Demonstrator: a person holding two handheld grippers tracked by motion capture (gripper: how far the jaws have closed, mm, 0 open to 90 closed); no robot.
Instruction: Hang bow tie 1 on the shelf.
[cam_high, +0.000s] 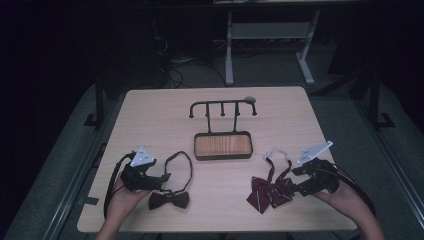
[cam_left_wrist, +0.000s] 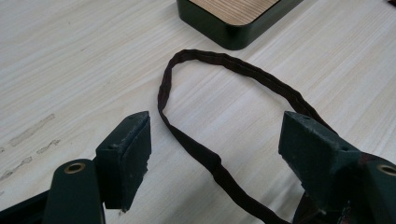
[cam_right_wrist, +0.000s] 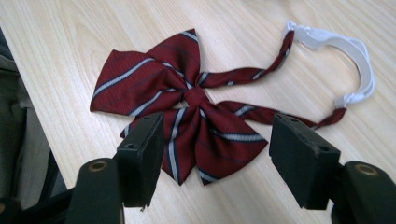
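Wooden table, dark room: two bow ties lie flat, rack bare.
High view: hanger rack (cam_high: 222, 107) at 12 o'clock, nothing hung yet. Left gripper view: left gripper (cam_left_wrist: 215, 154) spread wide around the dark bow tie's strap (cam_left_wrist: 224, 63). Right gripper view: right gripper (cam_right_wrist: 217, 156) wide apart, unclamped, over the striped bow tie (cam_right_wrist: 182, 112).

Both hands are wearing nothing, forearms bare. The left gripper (cam_high: 165, 176) is showing a black boxy body, a grey three-cornered plate with dark screw dots at its 12 o'clock, and a black cable looping off at 8 o'clock. The right gripper (cam_high: 295, 186) is carrying a similar plate and black cables at 4 o'clock. Its fingers (cam_right_wrist: 140, 156) are looking scuffed, with brass-ringed holes at 6 o'clock.
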